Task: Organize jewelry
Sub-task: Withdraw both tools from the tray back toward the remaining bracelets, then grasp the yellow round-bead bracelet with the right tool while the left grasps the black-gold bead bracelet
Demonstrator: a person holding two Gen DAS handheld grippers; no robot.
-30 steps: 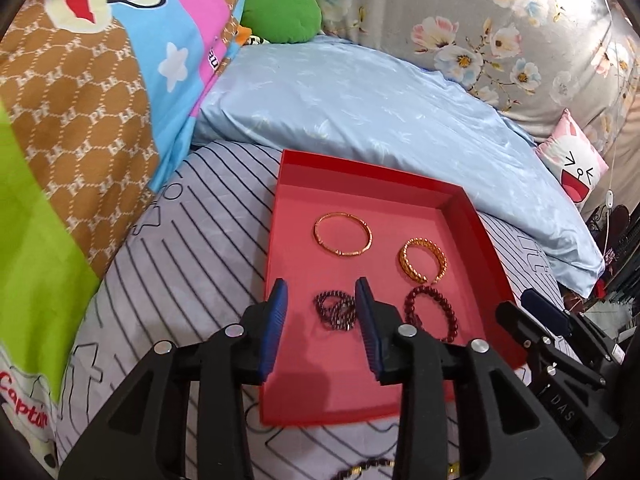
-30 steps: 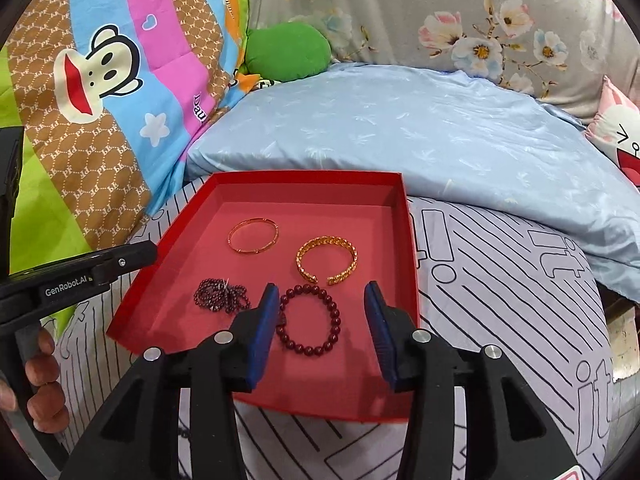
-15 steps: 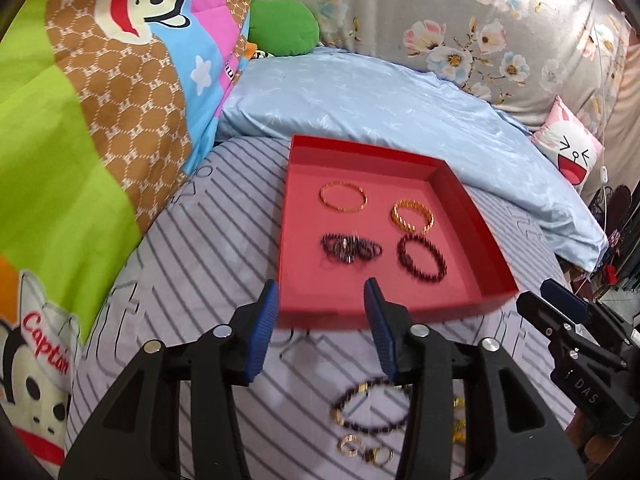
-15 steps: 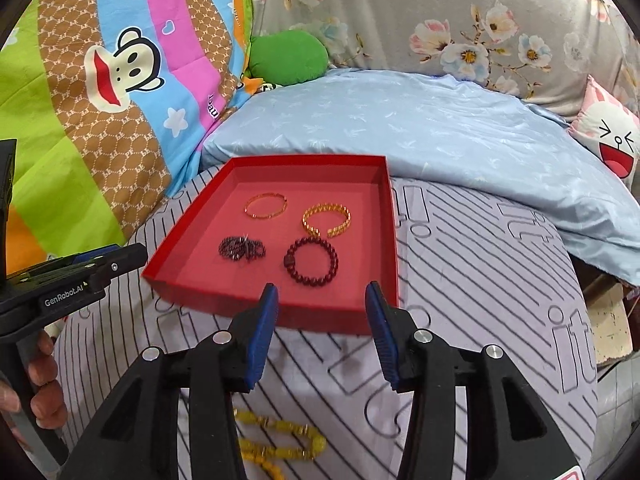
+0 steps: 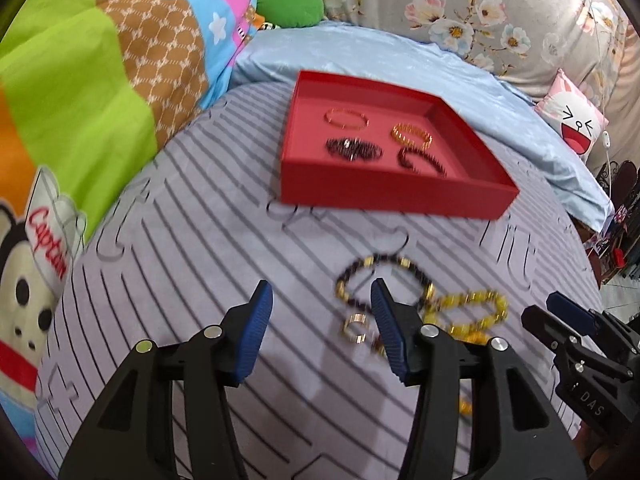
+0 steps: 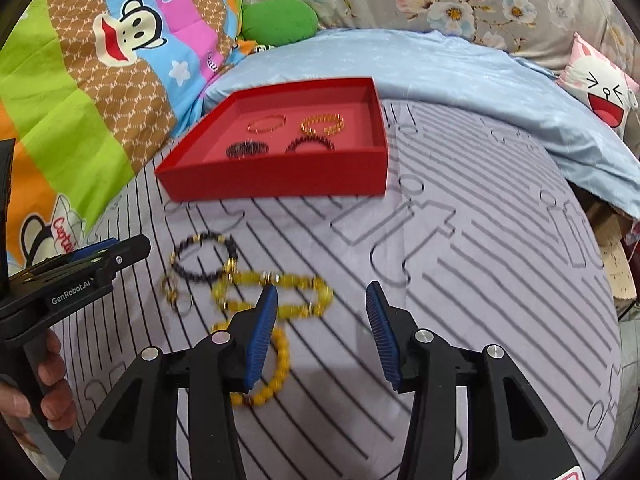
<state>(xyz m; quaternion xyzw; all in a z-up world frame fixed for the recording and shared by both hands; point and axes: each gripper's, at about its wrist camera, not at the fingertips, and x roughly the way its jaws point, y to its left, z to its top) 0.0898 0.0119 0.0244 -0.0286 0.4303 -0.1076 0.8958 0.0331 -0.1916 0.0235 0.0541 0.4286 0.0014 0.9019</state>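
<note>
Nearest the cameras, the left gripper (image 5: 322, 330) has its blue-padded jaws opening over bare striped cloth, nothing between them. The right gripper (image 6: 322, 330) stands spread and empty; its left pad overlaps a yellow bead bracelet (image 6: 272, 368) in view. Its black body reads "DAS" in the left view; the left one reads "GenRobot.AI" in the right view, gripped by a hand (image 6: 44, 392).

Just beyond lies loose jewelry on the grey striped bedspread (image 6: 460, 280): a looped yellow bead strand (image 6: 276, 292) with its long axis across the view, a dark bead bracelet with gold spacers (image 6: 204, 258) and small metal rings (image 6: 178, 298).

Open cloth lies to the right. Farther off sits the shallow red cardboard tray (image 6: 280, 182), holding four bracelets in two rows, its front half bare. The cartoon blanket (image 5: 52, 236) at the left reads "Captain".
</note>
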